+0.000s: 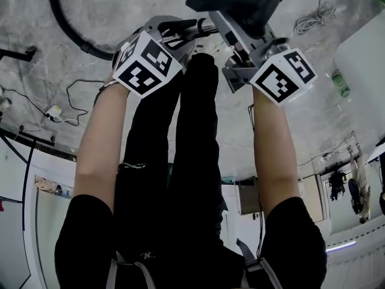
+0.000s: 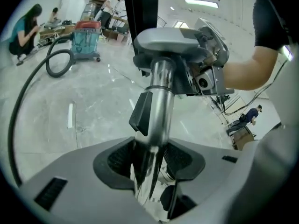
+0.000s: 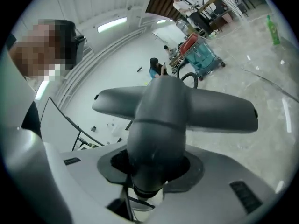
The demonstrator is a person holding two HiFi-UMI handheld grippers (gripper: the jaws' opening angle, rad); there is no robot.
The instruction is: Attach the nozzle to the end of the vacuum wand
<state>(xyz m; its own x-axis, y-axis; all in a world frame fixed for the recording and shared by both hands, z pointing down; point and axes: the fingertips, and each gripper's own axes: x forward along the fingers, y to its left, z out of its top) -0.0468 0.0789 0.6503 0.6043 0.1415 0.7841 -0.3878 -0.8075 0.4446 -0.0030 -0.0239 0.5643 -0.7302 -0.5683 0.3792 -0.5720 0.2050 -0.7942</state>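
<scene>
L gripper view: left gripper (image 2: 152, 160) is clamping the shiny metal vacuum wand (image 2: 161, 101), w/ the grey T-shaped plastic nozzle (image 2: 168, 43) meeting its far end. Only the R gripper view is showing the right gripper (image 3: 152, 169) squeezing the nozzle's round neck. Head view: both are hanging over open grey marble floor (image 1: 90, 5), w/ a black hose (image 1: 75, 36) lying well apart.

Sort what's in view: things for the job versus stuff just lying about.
For the job: vacuum wand; nozzle.
Lying about on the floor: green bottle; coiled cable; white plug.
</scene>
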